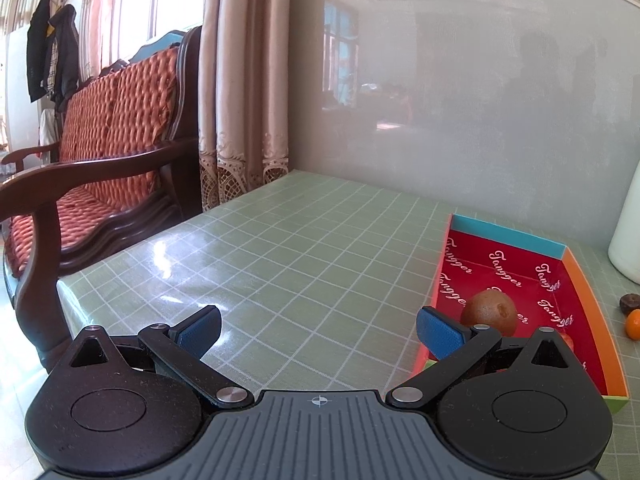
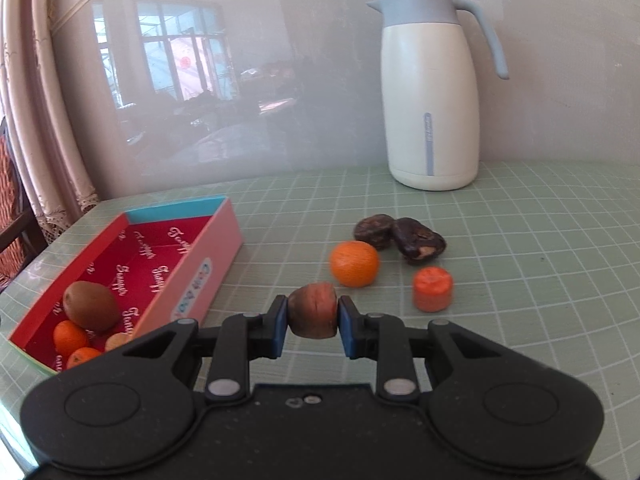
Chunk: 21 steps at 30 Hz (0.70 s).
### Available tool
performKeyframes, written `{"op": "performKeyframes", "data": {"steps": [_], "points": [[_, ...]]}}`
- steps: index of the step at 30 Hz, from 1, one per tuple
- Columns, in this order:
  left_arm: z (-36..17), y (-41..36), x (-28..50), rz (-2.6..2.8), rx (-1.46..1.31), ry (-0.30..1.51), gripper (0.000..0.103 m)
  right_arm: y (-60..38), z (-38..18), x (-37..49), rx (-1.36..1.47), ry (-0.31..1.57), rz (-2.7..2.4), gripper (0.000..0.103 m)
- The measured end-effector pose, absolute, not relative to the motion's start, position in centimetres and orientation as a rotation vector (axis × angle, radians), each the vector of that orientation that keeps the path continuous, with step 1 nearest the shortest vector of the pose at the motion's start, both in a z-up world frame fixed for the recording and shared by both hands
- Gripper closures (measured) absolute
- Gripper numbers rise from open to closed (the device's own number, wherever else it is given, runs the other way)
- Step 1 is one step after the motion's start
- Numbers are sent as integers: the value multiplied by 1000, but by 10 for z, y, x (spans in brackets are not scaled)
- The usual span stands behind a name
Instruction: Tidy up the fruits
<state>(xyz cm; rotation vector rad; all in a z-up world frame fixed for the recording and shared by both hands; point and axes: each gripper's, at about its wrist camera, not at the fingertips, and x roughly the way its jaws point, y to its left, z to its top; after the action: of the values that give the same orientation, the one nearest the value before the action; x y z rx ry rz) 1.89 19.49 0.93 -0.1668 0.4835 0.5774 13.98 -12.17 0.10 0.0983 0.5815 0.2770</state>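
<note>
At nine o'clock on the desk (image 2: 520,240), the box (image 2: 192,276) holds a kiwi (image 2: 90,306). Left tongs (image 1: 319,330) hang apart, empty. Right tongs (image 2: 312,316) clamp a brown fruit (image 2: 313,315); an orange (image 2: 354,263) lies at one o'clock beyond.

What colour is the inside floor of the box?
Deep red with white script lettering repeated across it; the box shows this best in the right wrist view.

Glossy grey wall (image 1: 440,100), beige lace curtains (image 1: 244,80), wooden armchair (image 1: 100,168) with orange cushions, sunlit window (image 1: 136,0)
</note>
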Motion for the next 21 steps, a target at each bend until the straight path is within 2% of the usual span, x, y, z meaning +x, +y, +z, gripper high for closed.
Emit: {"op": "performKeyframes", "data": {"steps": [21], "points": [[8, 221, 0, 643, -209, 478, 0, -61, 24, 116, 25, 520, 484, 77]]}}
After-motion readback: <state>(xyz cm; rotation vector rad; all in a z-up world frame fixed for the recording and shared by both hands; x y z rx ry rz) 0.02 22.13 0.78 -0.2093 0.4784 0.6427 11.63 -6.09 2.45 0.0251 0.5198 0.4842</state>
